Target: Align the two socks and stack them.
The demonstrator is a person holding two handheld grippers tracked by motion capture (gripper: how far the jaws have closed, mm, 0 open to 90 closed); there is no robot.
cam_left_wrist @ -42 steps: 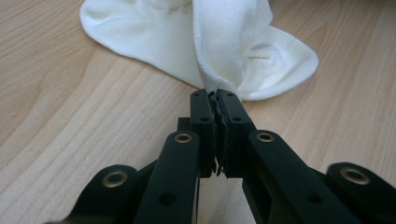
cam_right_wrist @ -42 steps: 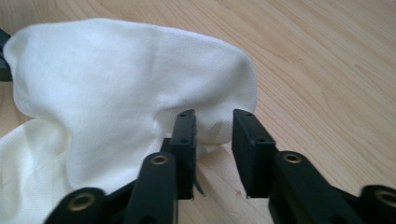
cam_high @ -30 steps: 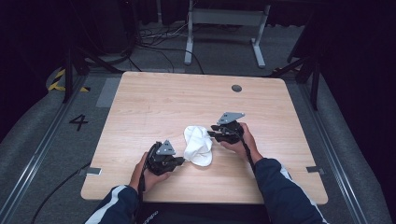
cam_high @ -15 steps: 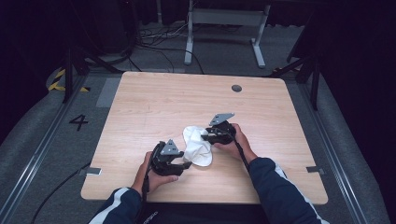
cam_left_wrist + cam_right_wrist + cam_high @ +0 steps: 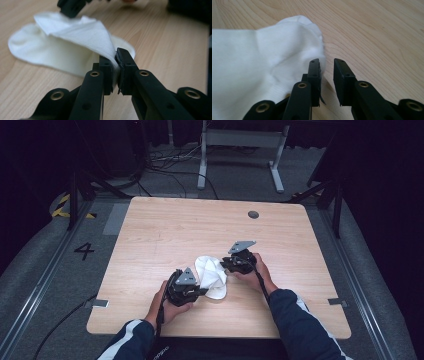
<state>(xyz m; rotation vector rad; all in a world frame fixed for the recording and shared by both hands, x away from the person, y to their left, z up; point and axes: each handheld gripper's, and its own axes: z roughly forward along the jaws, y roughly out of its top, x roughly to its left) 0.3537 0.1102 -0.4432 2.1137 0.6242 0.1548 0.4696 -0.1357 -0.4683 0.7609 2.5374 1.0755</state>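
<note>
Table: a pale, rectangular wood-grain tabletop [image 5: 170,230] is sitting mid-frame, with a small round dark grommet [image 5: 253,214] showing near its far right corner.
Floor: grey carpet [image 5: 60,285] is running around the table; a painted black number 4 [image 5: 84,251] is lying at the left.
Rails: a grey metal floor rail [image 5: 37,287] is slanting along the left side.
Tape: a yellow-and-black hazard strip [image 5: 62,206] is lying at far left.
Furniture: a grey metal frame with splayed feet [image 5: 240,140] is standing beyond the table.
Cables: black cables [image 5: 165,162] are trailing across the far floor.
Light: the table is catching the light; the surroundings are fading into darkness.
</note>
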